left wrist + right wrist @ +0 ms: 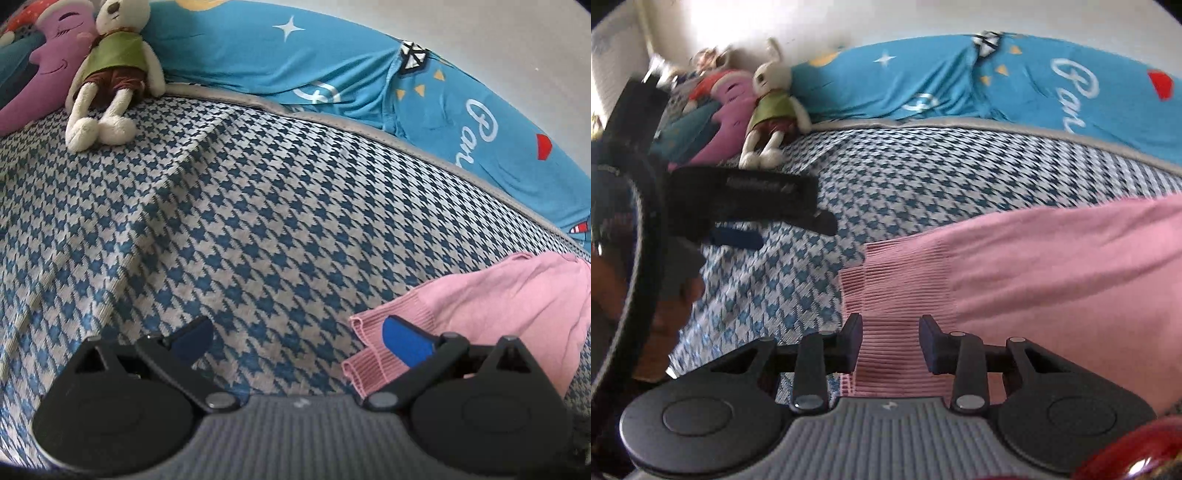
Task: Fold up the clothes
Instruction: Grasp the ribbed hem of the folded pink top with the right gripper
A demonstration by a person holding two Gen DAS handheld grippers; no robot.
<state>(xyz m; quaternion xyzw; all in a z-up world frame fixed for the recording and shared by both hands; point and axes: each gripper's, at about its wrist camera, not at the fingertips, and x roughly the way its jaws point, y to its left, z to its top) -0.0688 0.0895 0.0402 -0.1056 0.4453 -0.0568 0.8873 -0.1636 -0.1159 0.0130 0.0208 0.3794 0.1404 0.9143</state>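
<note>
A pink knit garment (1052, 266) lies on the blue-and-white houndstooth bed cover (905, 192), its ribbed hem (897, 280) pointing left. My right gripper (892, 343) hangs low over that hem. Its jaws stand partly apart with the ribbed cloth between them, and the pads do not visibly press on it. In the left wrist view the same garment (498, 306) sits at the lower right. My left gripper (299, 341) is wide open over the bed cover (258, 221), and its right blue finger (406, 345) overlaps the ribbed edge. The left gripper (738, 206) also shows at the left of the right wrist view, held in a hand (676, 295).
A plush rabbit (110, 66) and a purple moon cushion (48, 62) lie at the far left of the bed. A blue quilt with stars and lettering (369, 74) runs along the back edge by the wall. Something red and shiny (1126, 458) shows at the bottom right corner.
</note>
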